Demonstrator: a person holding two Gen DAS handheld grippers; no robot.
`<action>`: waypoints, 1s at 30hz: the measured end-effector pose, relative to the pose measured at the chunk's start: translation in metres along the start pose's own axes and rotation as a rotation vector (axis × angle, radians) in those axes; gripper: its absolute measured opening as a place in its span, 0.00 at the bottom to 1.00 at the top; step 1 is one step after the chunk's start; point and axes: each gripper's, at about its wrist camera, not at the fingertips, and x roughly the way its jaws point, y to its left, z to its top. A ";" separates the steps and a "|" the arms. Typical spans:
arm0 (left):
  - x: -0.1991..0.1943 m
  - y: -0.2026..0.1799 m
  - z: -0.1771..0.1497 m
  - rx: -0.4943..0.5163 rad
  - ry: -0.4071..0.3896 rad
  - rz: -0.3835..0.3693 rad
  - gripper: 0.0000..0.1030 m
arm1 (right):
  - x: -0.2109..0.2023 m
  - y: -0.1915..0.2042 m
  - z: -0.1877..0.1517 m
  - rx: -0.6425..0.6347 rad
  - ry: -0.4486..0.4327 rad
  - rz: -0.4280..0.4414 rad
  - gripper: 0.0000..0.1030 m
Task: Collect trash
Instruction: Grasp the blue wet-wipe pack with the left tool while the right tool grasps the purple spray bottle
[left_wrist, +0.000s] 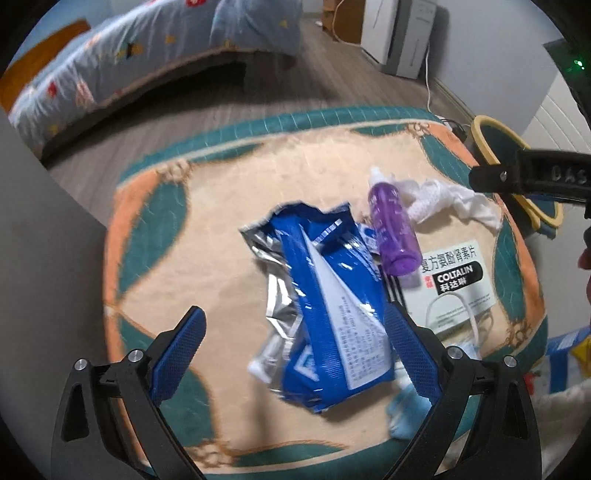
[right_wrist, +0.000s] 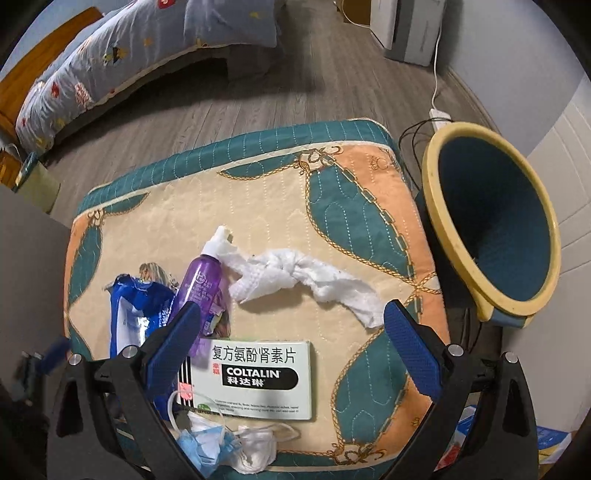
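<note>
On a patterned cushion (left_wrist: 229, 206) (right_wrist: 258, 206) lies trash: a blue foil wrapper (left_wrist: 325, 306) (right_wrist: 129, 314), a purple bottle (left_wrist: 393, 229) (right_wrist: 201, 284), a crumpled white tissue (left_wrist: 454, 203) (right_wrist: 306, 278), a pale green COLTALIN box (left_wrist: 454, 288) (right_wrist: 255, 376) and face masks (right_wrist: 229, 446) (left_wrist: 406, 410). My left gripper (left_wrist: 295, 328) is open just above the wrapper, its fingers on either side. My right gripper (right_wrist: 291, 325) is open and empty above the box and tissue. It also shows at the right edge of the left wrist view (left_wrist: 532, 177).
A blue bin with a yellow rim (right_wrist: 491, 229) (left_wrist: 495, 140) stands right of the cushion, its mouth tilted toward me. A bed with a patterned quilt (right_wrist: 122, 48) lies beyond on the wooden floor. A power strip and cables (right_wrist: 439, 118) lie behind the bin.
</note>
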 end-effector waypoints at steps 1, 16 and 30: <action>0.005 -0.002 -0.001 -0.003 0.013 -0.011 0.93 | 0.002 0.002 0.000 0.001 0.006 0.008 0.94; 0.023 -0.002 -0.003 0.011 0.076 -0.091 0.65 | 0.041 0.052 -0.002 -0.067 0.102 0.086 0.73; 0.023 0.002 -0.001 0.021 0.079 -0.094 0.64 | 0.071 0.066 -0.003 -0.073 0.177 0.138 0.37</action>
